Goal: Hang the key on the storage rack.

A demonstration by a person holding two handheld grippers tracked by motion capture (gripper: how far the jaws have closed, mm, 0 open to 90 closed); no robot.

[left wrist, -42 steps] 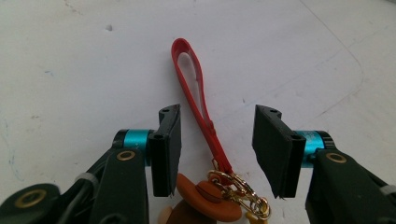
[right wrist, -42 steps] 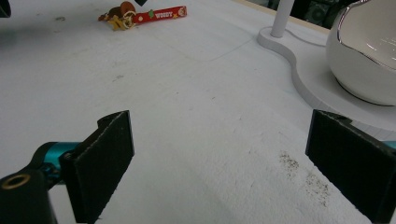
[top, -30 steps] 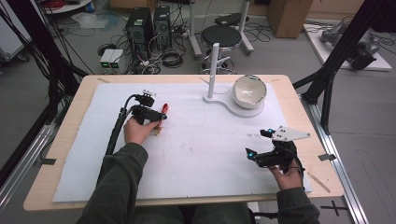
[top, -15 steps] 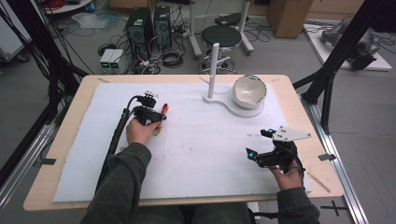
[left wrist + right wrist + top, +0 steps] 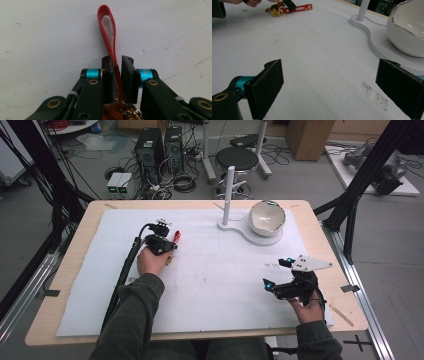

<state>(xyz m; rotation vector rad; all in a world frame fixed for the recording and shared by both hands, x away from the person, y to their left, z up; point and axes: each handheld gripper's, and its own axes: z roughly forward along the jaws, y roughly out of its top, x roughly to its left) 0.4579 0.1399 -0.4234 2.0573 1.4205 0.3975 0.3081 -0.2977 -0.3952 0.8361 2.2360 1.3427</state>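
Observation:
A red strap keyring (image 5: 104,7) lies on the white mat, its loop pointing away from my left gripper (image 5: 117,62). The jaws stand close together, shut on the strap's near end, with brass keys (image 5: 126,111) just below them. From above, the left gripper (image 5: 162,242) sits at the mat's left centre with the red strap (image 5: 176,236) sticking out toward the back. My right gripper (image 5: 276,271) rests low at the front right, open, nothing between its jaws (image 5: 329,75). It looks across at the strap (image 5: 299,8) and keys (image 5: 275,11).
A white bowl (image 5: 266,217) sits on a flat white stand (image 5: 235,226) with an upright post (image 5: 229,190) at the back right. The bowl (image 5: 409,27) is close ahead and right of the right gripper. A dark speckled stain (image 5: 374,96) marks the mat.

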